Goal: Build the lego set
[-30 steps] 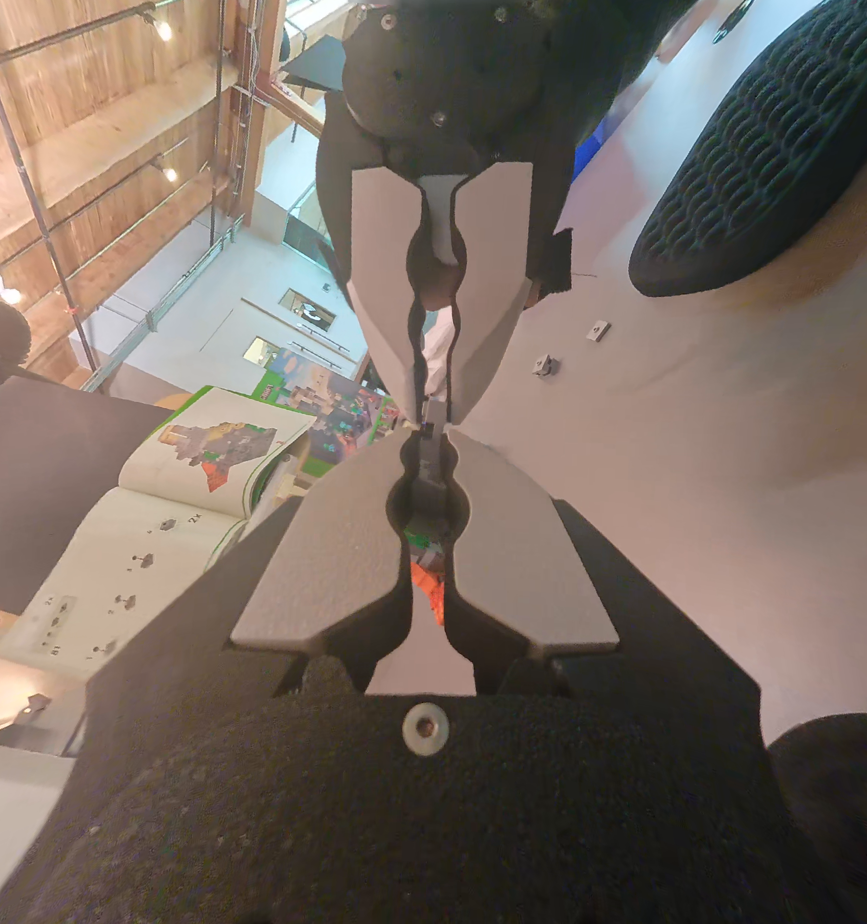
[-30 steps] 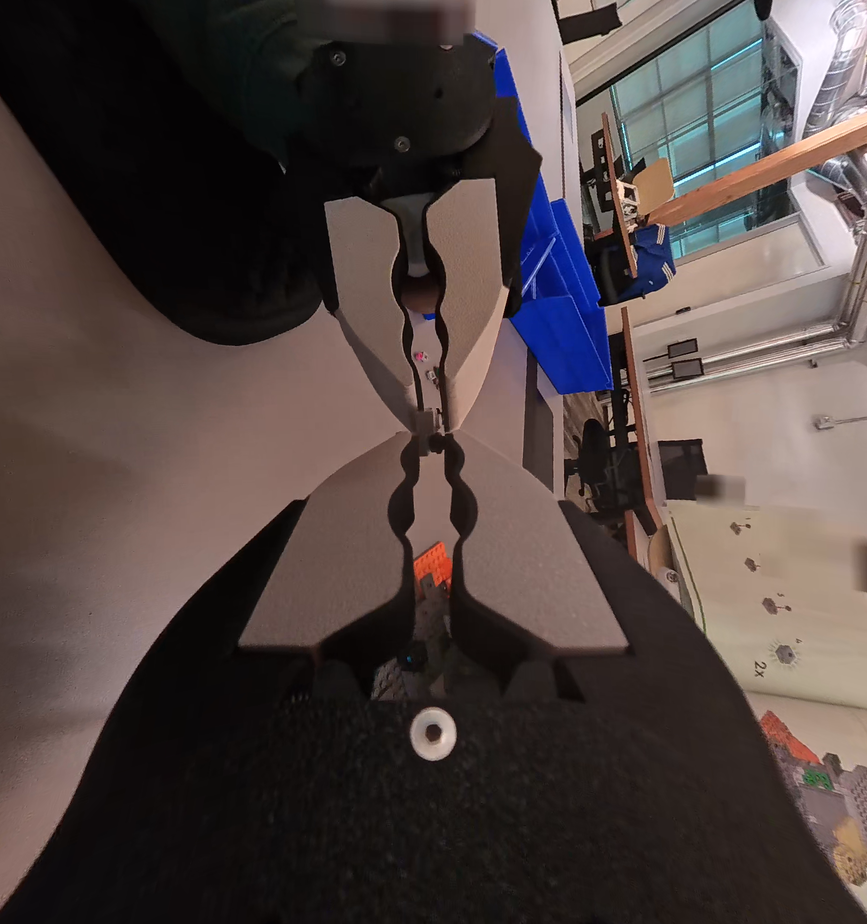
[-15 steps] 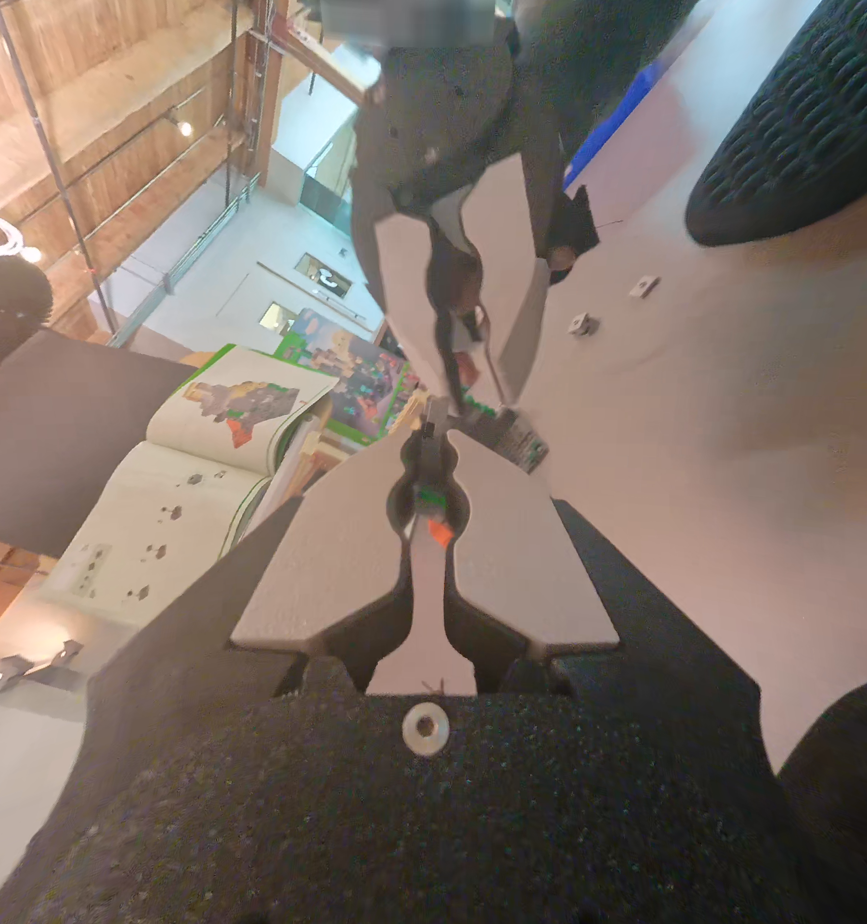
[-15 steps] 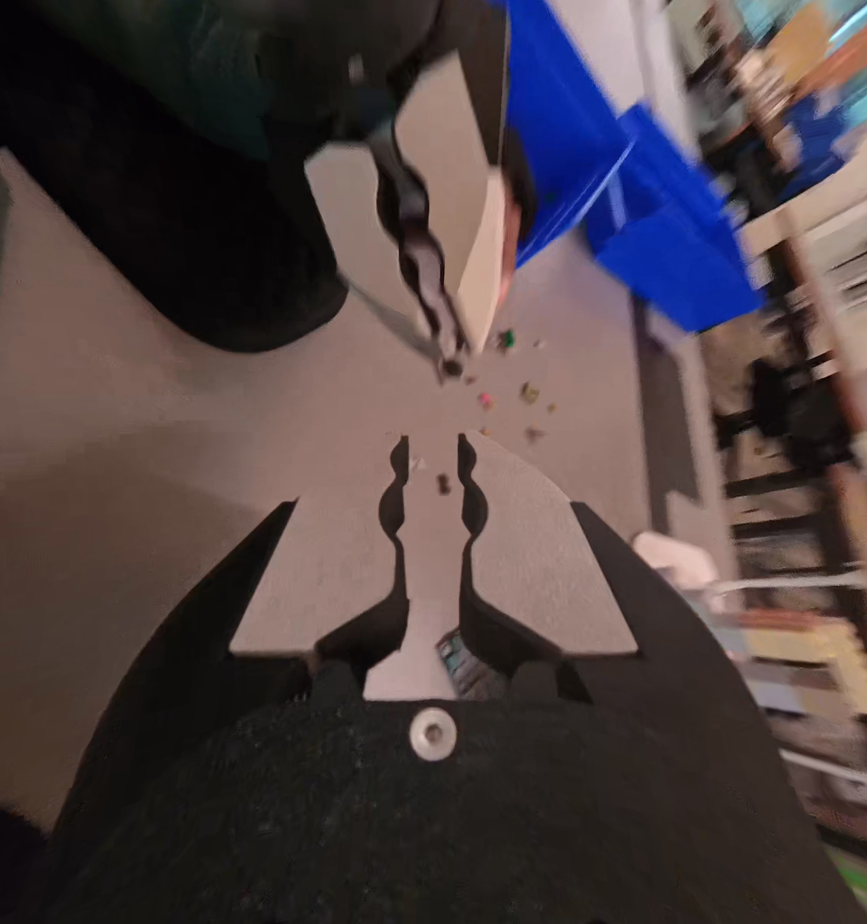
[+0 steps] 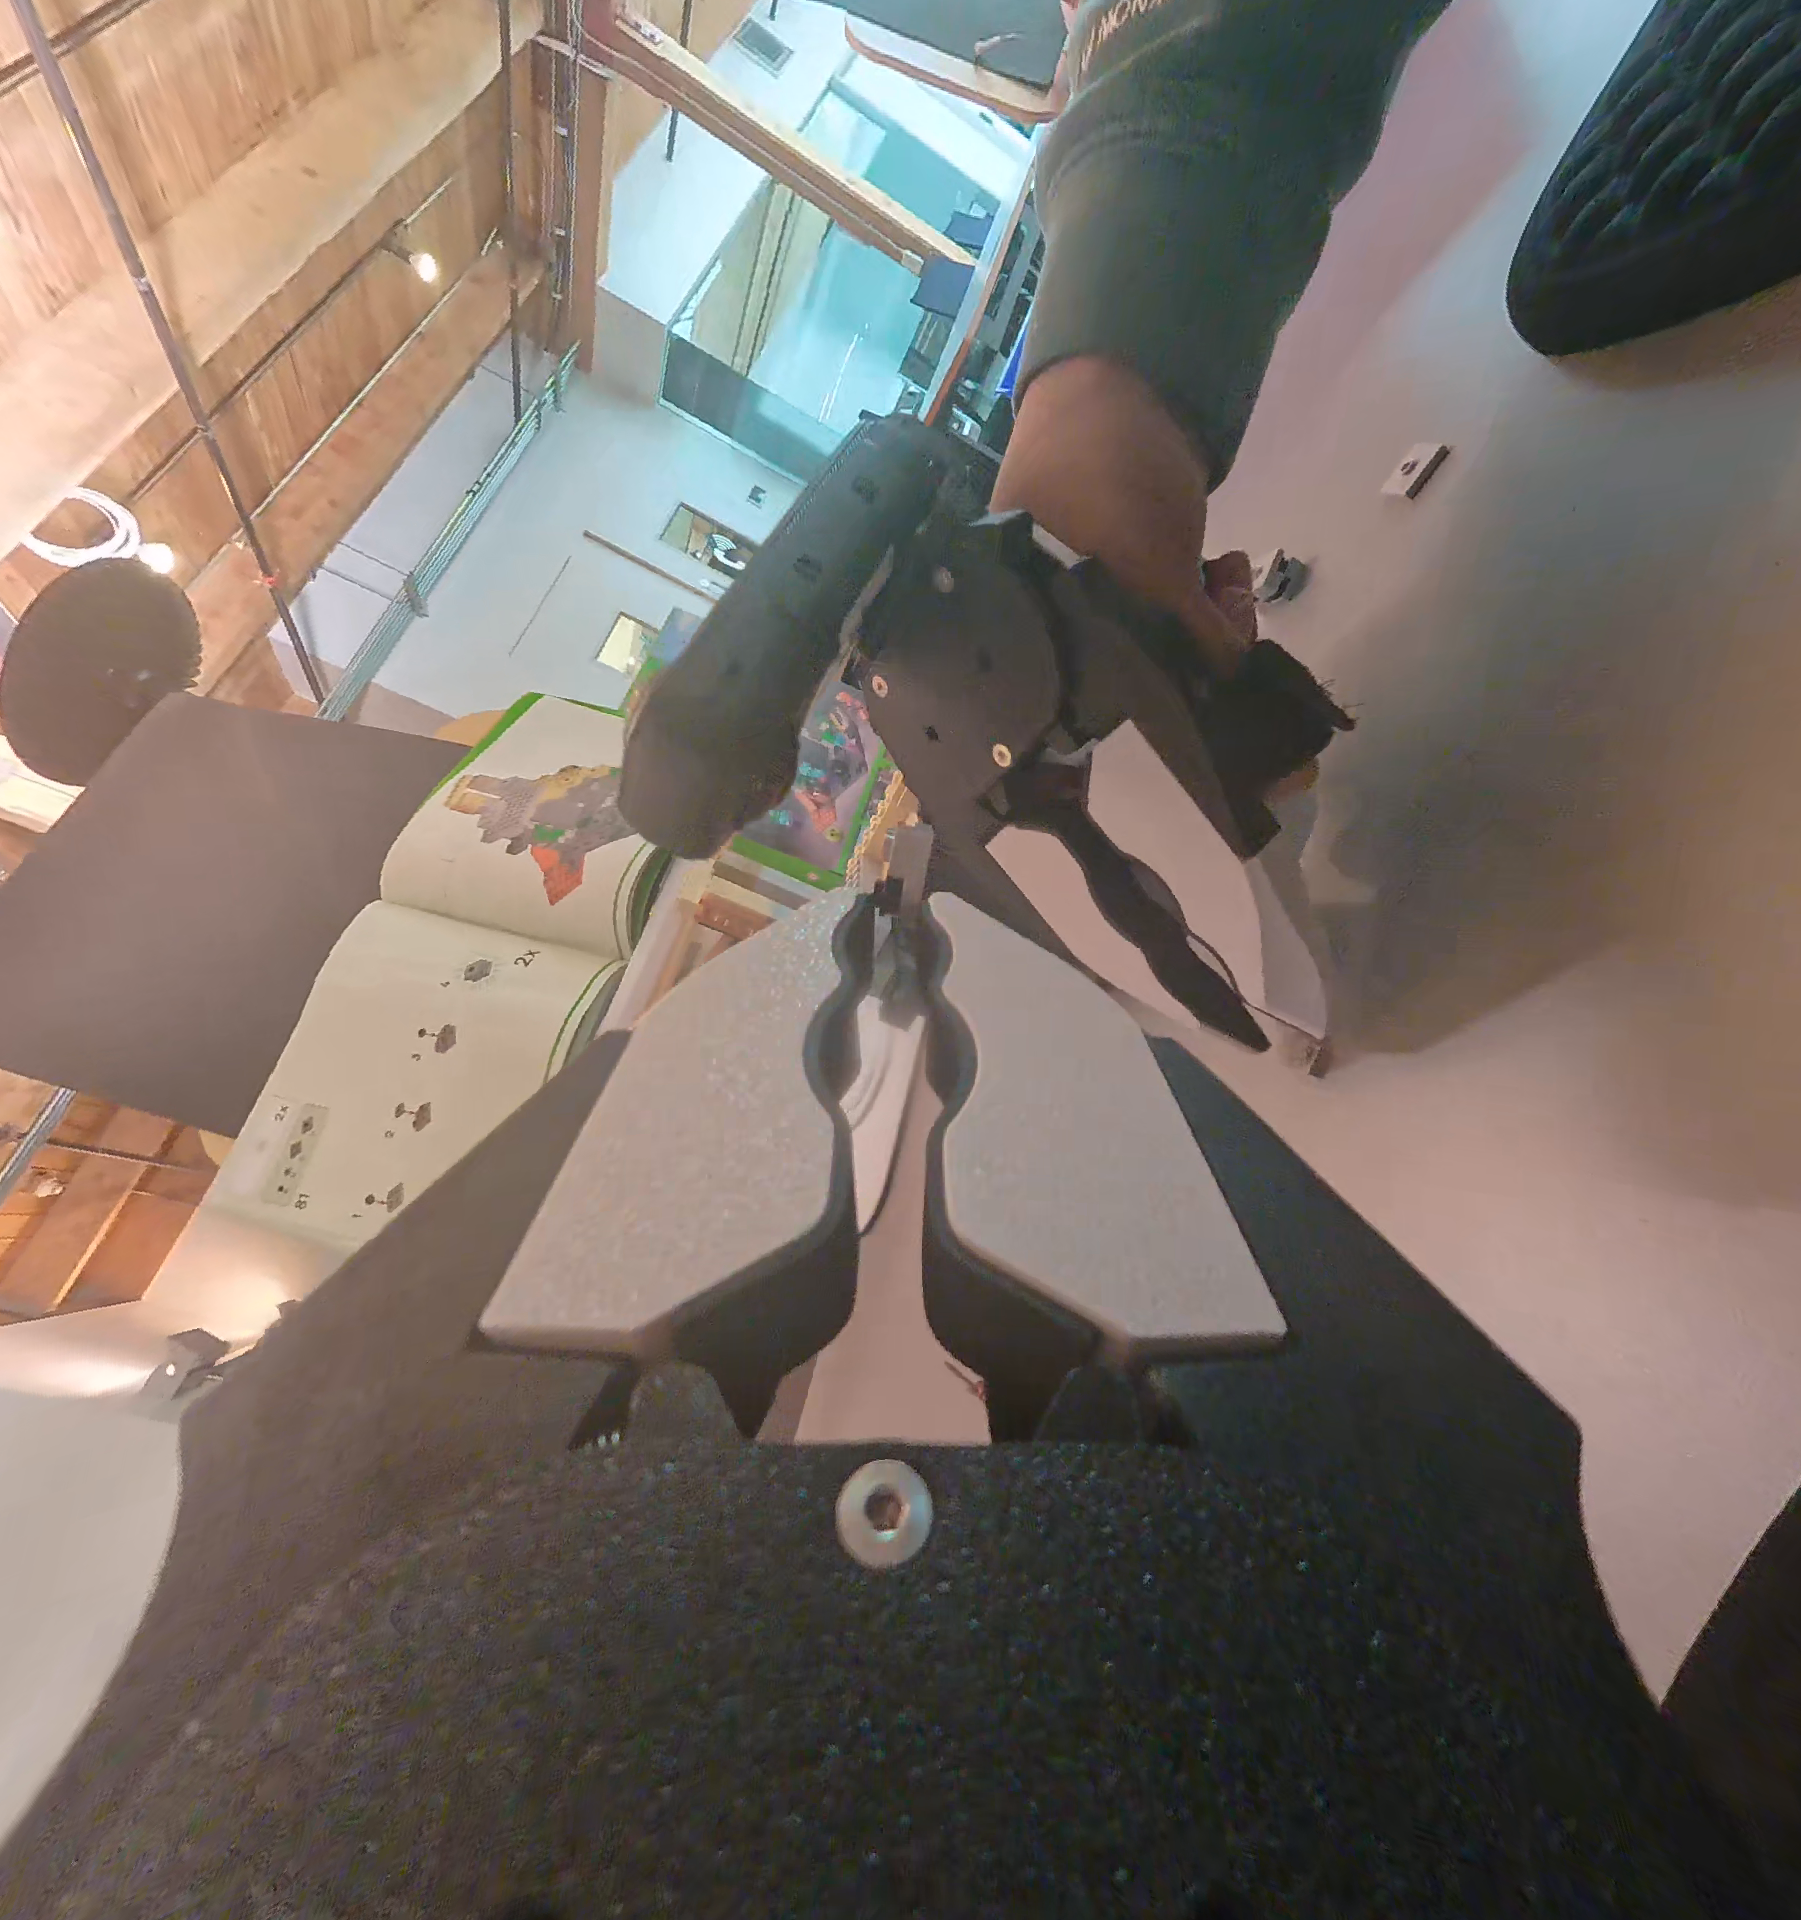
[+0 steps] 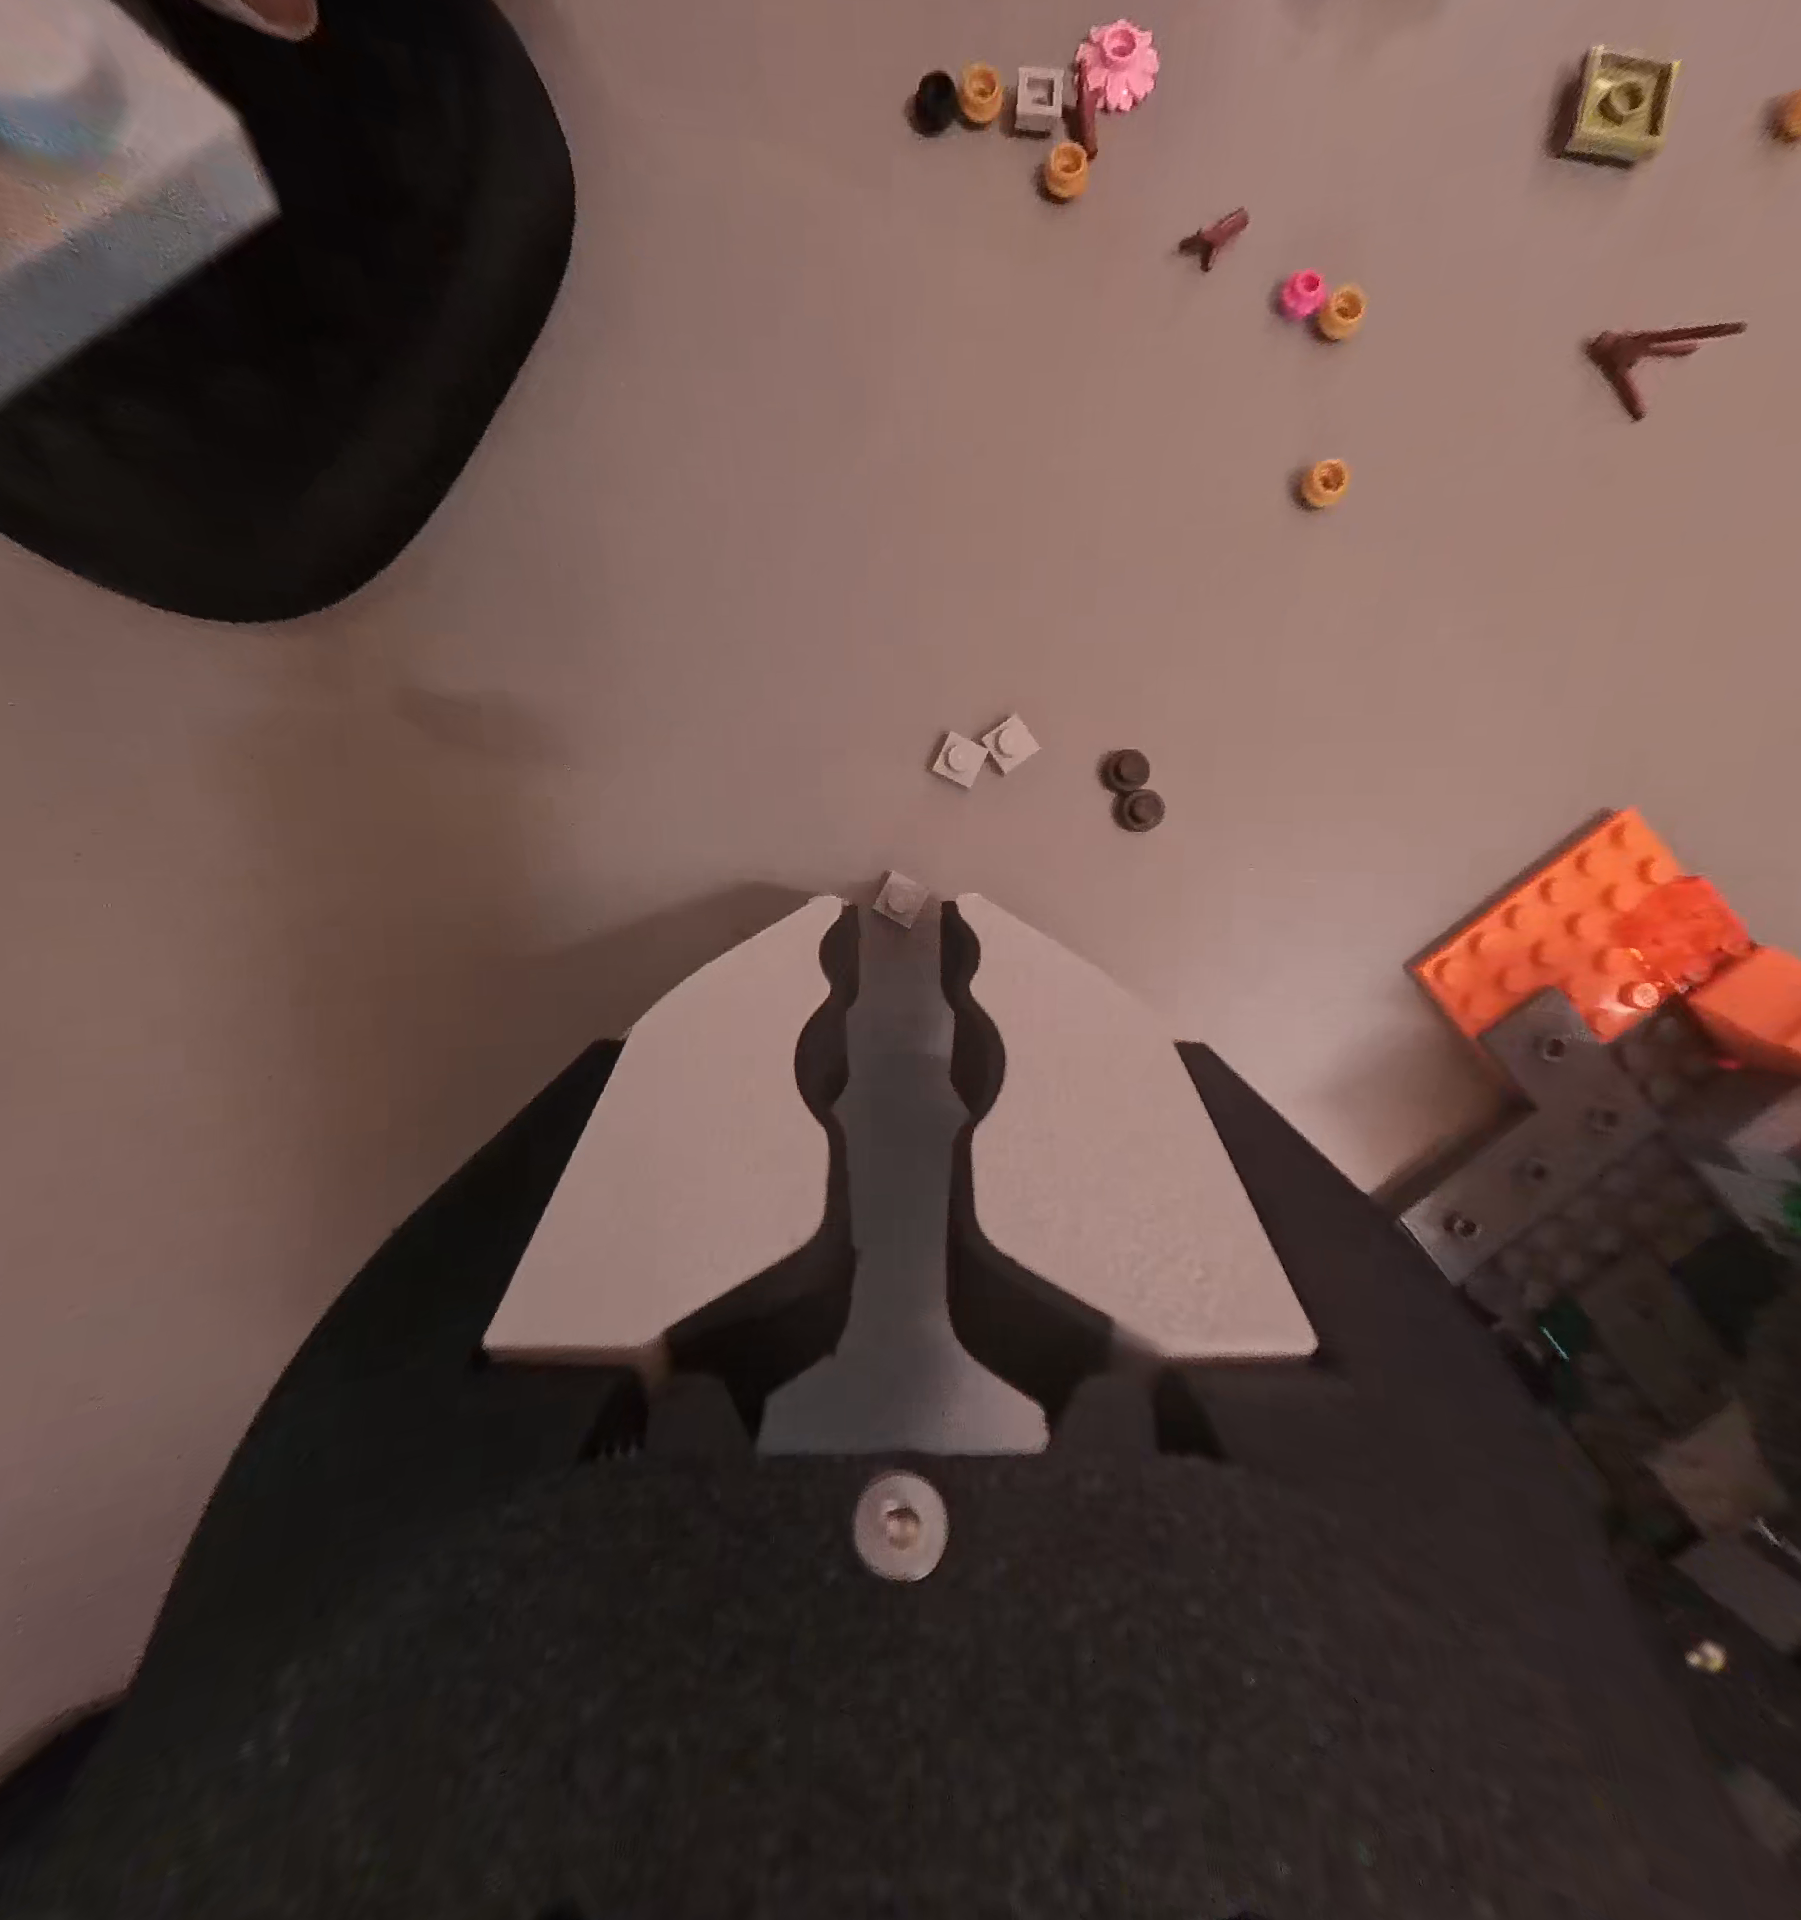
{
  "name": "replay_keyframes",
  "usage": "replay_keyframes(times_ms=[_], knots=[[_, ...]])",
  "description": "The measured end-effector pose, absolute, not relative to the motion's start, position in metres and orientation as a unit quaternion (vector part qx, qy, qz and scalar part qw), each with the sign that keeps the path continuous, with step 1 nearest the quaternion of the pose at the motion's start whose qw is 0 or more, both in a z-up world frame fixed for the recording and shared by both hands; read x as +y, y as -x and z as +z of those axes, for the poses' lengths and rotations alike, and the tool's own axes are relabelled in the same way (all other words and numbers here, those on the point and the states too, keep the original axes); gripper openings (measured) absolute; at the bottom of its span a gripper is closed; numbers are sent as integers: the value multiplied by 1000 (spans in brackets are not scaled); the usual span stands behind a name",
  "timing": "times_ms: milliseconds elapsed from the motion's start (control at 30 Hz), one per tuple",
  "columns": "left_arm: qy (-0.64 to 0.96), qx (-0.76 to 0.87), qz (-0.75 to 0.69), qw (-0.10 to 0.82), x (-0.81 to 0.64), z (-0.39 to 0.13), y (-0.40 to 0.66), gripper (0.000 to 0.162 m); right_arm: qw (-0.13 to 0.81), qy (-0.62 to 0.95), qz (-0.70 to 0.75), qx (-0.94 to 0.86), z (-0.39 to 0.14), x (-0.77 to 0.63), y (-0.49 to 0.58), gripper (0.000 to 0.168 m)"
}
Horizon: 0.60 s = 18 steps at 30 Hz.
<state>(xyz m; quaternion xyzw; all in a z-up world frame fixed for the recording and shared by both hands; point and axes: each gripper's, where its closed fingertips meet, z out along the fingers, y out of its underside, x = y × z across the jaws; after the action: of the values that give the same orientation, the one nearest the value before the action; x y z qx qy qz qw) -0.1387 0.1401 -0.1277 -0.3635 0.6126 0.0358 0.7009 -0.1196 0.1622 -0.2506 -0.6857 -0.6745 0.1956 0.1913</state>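
At lower right of the right wrist view stands the partly built orange-and-grey lego model [image 6: 1561, 1049], unfinished. My right gripper [image 6: 901, 906] is parted around a small grey square plate [image 6: 900, 898] on the table; loose pieces lie above. My left gripper [image 5: 894, 914] pinches a small grey lego piece [image 5: 908, 862].

Printed marks sit on the open instruction booklet [image 5: 439, 1039]: small quantity counts beside the part drawings on its lower page, plus a step number in a boxed corner (tiny, sideways). Up and right of the booklet, the dark sleeve [image 5: 1187, 156] carries pale lettering along its edge, partly cut off. The lego box [image 5: 823, 800] just right of the booklet shows artwork; nothing legible. Right wrist view: no writing.
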Motion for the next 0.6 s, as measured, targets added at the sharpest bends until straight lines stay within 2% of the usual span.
replay_keyframes(times_ms=[433, 600], knots=[[345, 620, 41, 703, 132, -127, 132, 6, 171, 682, 205, -681, -253, 160, 122, 7], [334, 628, 42, 702, 127, -129, 127, 7, 238, 582, 260, -733, -182, 154, 115, 7]])
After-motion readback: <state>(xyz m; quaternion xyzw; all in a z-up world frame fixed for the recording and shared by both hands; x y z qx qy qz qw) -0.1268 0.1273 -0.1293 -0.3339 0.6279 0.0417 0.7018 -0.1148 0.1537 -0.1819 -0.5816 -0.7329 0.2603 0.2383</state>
